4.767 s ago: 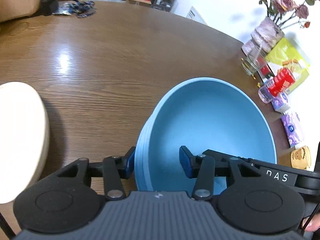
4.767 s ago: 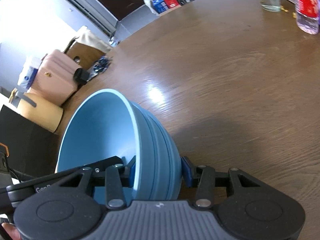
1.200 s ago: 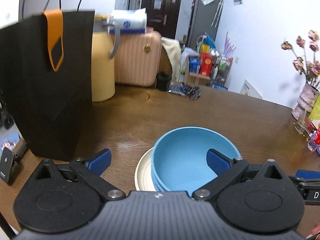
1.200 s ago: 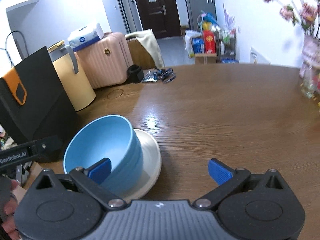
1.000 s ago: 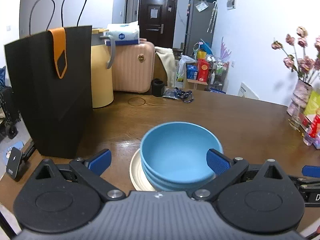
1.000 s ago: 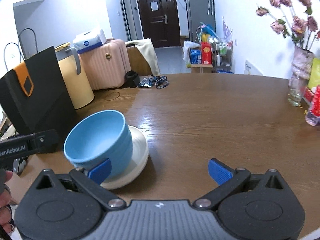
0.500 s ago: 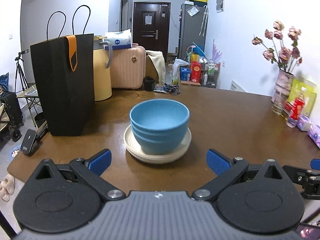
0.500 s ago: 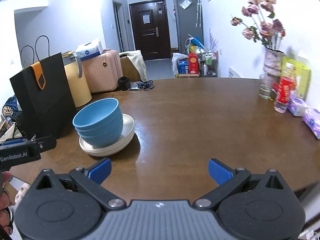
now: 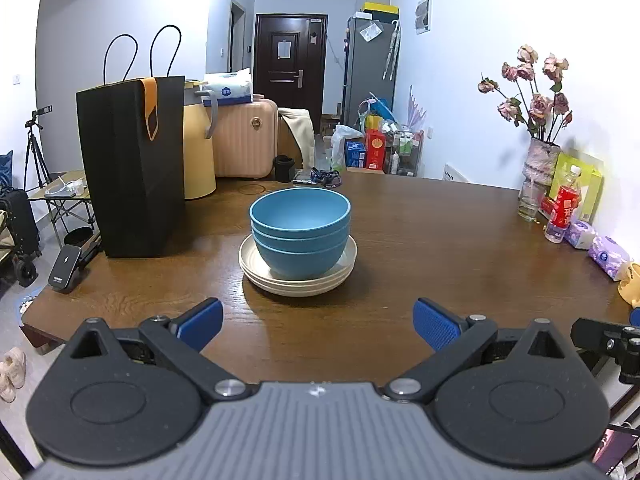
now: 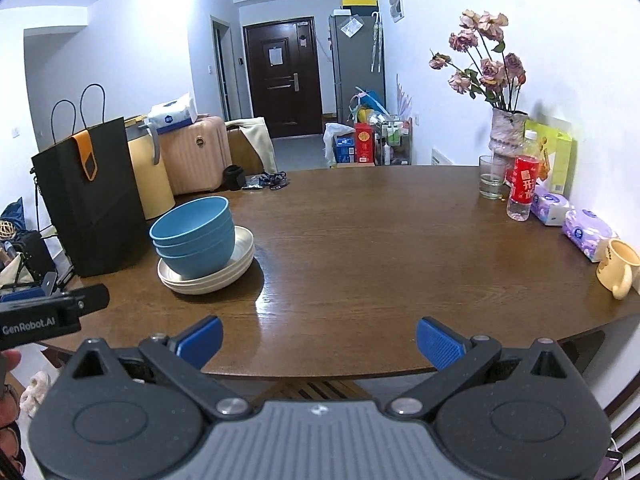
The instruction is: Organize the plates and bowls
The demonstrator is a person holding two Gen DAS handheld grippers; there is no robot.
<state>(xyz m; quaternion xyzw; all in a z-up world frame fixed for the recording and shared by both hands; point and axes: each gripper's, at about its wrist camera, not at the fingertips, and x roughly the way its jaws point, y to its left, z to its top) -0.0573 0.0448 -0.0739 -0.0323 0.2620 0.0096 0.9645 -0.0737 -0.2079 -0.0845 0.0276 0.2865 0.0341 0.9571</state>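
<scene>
Brown wood tabletop [image 9: 420, 240] fills my view, a dark door [image 9: 290, 68] behind it. Near its left edge, beside a black paper bag [image 9: 132, 164], I count three cream plates [image 9: 296, 278] stacked under three nested blue bowls [image 9: 300, 232]. My left gripper [image 9: 316, 322] and right gripper [image 10: 318, 340] gape wide, holding nothing.

Three nested blue bowls [image 9: 300, 236] are seen stacked on a pile of cream round plates [image 9: 297, 276] on the brown wooden table [image 9: 440, 248]. The left gripper [image 9: 318, 322] is held with its blue-padded jaws spread wide, well short of the stack. A tall black paper bag [image 9: 132, 164] stands to the left.
</scene>
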